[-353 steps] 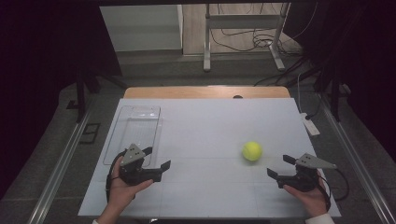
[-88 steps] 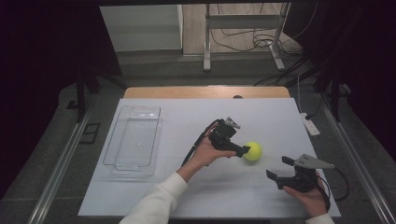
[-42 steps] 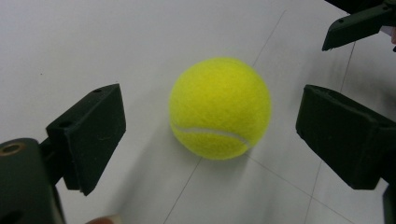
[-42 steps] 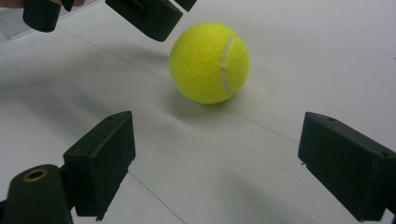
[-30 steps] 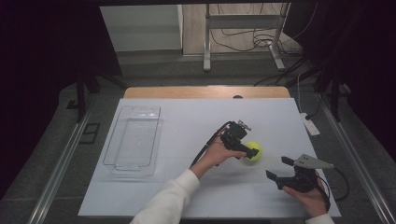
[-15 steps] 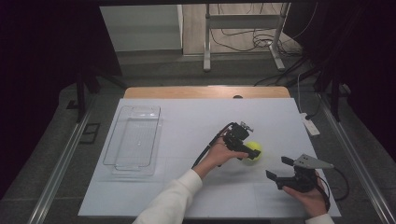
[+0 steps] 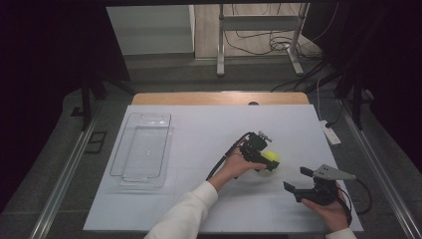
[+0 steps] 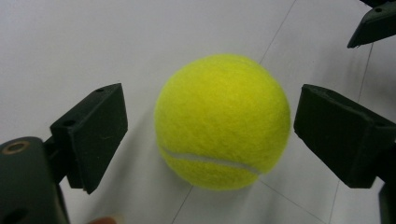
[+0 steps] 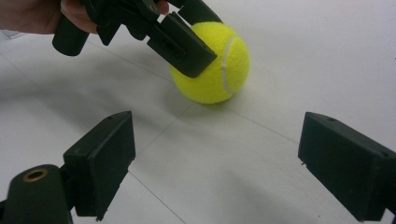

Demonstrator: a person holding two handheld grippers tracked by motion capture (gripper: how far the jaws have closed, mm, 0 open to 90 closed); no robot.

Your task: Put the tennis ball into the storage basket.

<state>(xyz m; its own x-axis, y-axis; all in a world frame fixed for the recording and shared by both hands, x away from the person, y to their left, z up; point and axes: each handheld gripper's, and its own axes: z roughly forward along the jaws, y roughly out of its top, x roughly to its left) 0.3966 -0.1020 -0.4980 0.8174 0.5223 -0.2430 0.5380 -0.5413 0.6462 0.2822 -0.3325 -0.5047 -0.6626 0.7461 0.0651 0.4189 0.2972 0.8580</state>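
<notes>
- The left gripper point(image 7: 262, 160) is right at the tennis ball point(image 7: 270, 159), which sits on the white bench point(image 7: 199, 134) toward its right side. In the left gripper view the ball point(image 8: 222, 121) is squarely between the two fingers point(image 8: 91, 135).
- Those fingers are spread wide, with a visible gap on each side of the ball, so nothing is gripped yet. I'd call the reach done, while the squeeze and the lift are still to do.
- The right gripper point(image 7: 303, 181) is parked near the front right of the bench, fingers point(image 9: 100, 161) wide apart and holding nothing. It looks toward the ball point(image 9: 212, 63) from a bit off.
- My guess is the ball is headed for the clear plastic tray point(image 7: 144, 149), which lies well apart on the left side and looks to have nothing in it.
- Bare bench lies between ball and tray, so the path looks fine. The main worry is the ball rolling if one finger touches first.
</notes>
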